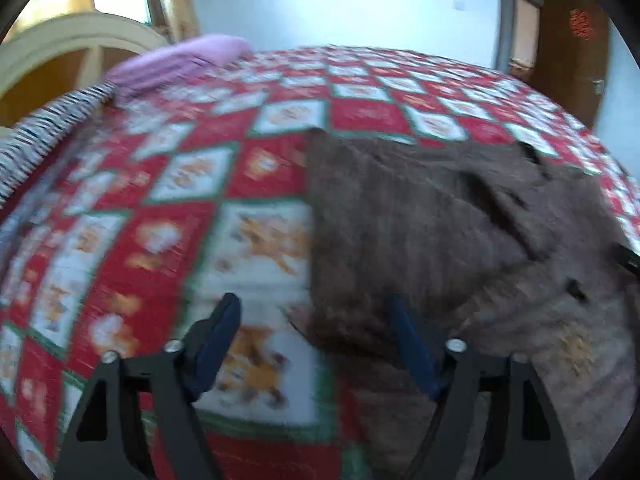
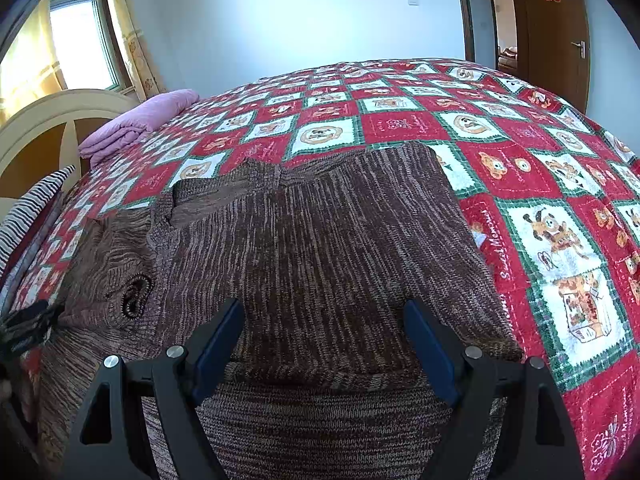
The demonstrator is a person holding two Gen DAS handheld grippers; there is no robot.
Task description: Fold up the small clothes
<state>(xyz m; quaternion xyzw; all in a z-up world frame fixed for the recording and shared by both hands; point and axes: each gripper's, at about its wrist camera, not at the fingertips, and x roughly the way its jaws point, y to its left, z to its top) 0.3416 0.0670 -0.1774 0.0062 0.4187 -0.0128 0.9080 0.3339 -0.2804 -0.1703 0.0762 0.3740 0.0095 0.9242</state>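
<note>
A brown knitted sweater [image 2: 320,240] lies flat on the red checked bedspread [image 2: 520,184], with a sleeve folded across its upper part. My right gripper [image 2: 324,312] hangs just above the sweater's near part, open, blue pads wide apart with nothing pressed between them. In the blurred left wrist view, the sweater [image 1: 420,220] fills the right half. My left gripper [image 1: 316,312] is open and straddles the sweater's left edge: one finger over the bedspread [image 1: 160,240], the other over the knit. Nothing is held.
A folded purple cloth [image 2: 136,120] and a striped pillow [image 2: 32,208] lie at the head of the bed by the cream headboard [image 2: 48,112]. A brown door [image 2: 552,40] stands at the far right. A dark object [image 2: 28,328] shows at the left edge.
</note>
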